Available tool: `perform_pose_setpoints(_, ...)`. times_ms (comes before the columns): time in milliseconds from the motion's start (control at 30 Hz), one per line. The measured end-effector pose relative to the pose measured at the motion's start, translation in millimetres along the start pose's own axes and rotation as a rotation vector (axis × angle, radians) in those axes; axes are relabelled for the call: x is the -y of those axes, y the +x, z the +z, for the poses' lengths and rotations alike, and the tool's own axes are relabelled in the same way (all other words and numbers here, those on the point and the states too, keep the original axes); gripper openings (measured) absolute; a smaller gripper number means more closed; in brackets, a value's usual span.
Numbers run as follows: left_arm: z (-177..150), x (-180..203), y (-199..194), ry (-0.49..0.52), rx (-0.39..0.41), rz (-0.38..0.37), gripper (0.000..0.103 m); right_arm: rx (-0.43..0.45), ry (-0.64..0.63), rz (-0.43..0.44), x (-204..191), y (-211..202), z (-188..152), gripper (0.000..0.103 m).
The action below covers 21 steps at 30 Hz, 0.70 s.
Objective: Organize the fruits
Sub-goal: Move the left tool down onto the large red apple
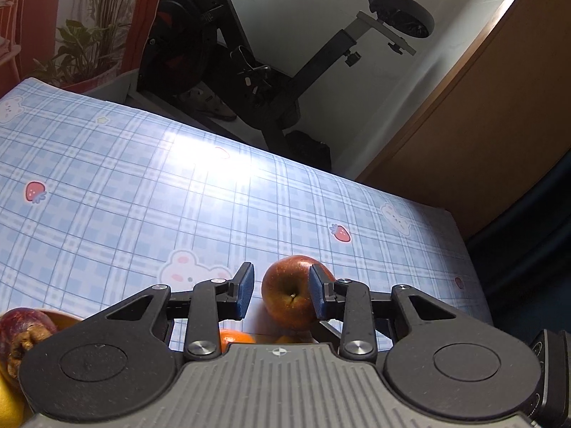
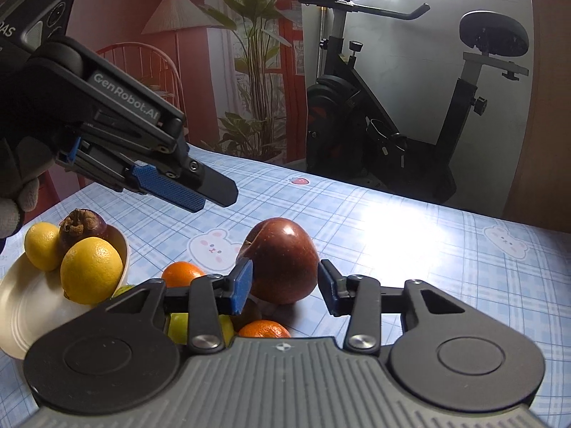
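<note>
A dark red apple (image 2: 282,256) rests on the blue checked tablecloth (image 2: 392,235). My right gripper (image 2: 283,285) is low just in front of it, open; the blue pads frame the apple without pressing it. My left gripper (image 2: 210,196), held by a gloved hand (image 2: 14,196), hovers above and to the left of the apple, tilted down. In the left wrist view the left gripper (image 1: 282,294) is open and empty, with the apple (image 1: 285,303) showing on the table beyond its tips. A cream bowl (image 2: 18,310) at the left holds two lemons (image 2: 91,269) and a wrinkled dark fruit (image 2: 82,223).
Two oranges (image 2: 182,273) and a green fruit (image 2: 178,324) lie on the cloth near my right gripper's left finger. An exercise bike (image 2: 374,125) stands beyond the table's far edge. Potted plants (image 2: 257,71) and a wooden panel (image 1: 481,125) lie further back.
</note>
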<state>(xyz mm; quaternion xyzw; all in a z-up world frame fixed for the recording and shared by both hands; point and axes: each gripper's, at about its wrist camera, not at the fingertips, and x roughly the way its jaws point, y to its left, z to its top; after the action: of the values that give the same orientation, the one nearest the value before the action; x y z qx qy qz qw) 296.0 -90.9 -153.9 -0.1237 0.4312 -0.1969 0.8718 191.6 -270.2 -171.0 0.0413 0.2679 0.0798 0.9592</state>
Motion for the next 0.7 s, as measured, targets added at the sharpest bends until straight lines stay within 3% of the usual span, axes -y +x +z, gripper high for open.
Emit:
perform_pose_setpoints(67, 2, 3, 8, 0.018, -0.017, 0.010, 0.030, 0.001, 0.017, 0.000, 4, 0, -1, 0.043)
perform_pose_setpoints(333, 5, 12, 25, 0.082, -0.053, 0.034, 0.029, -0.020, -0.002, 0.004, 7, 3, 0, 0.043)
perform_pose_setpoints(467, 6, 15, 31, 0.090, -0.064, 0.033, 0.029, -0.017, -0.031, -0.005, 6, 9, 1, 0.056)
perform_pose_setpoints(700, 13, 22, 40, 0.110, -0.074, 0.014, 0.029, -0.032, -0.035, 0.026, 15, 25, 5, 0.060)
